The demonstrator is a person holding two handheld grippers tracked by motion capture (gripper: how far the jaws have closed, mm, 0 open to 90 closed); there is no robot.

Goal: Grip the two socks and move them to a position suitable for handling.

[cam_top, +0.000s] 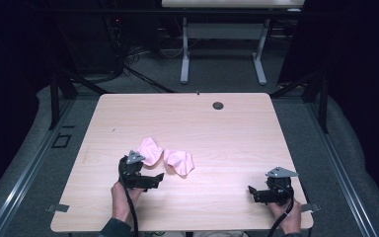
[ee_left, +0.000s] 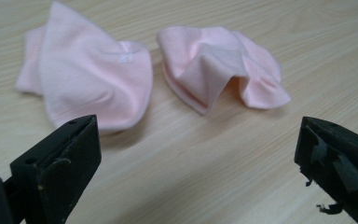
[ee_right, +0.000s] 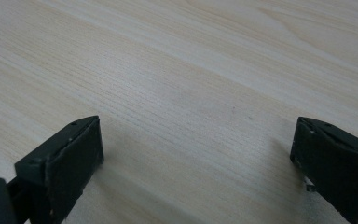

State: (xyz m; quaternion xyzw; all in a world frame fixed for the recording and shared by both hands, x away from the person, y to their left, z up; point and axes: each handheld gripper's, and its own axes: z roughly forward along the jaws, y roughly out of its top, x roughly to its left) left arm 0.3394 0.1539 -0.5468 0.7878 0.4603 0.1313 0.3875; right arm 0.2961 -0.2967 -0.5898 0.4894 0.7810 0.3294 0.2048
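Jaws spread, the left gripper (ee_left: 198, 158) hovers just short of two crumpled pink socks (ee_left: 93, 79); next, likely pinching one. The right gripper (cam_top: 262, 193) waits well apart, open and empty.

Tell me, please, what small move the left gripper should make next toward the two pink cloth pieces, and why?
Probably ease the left gripper forward to the nearer cloth edge. Its jaws stand wide open and hold nothing, and the two pink cloth pieces, the left pink piece and the right pink piece, lie crumpled just ahead on the table, untouched. The right gripper, also open, sits far off to the side.
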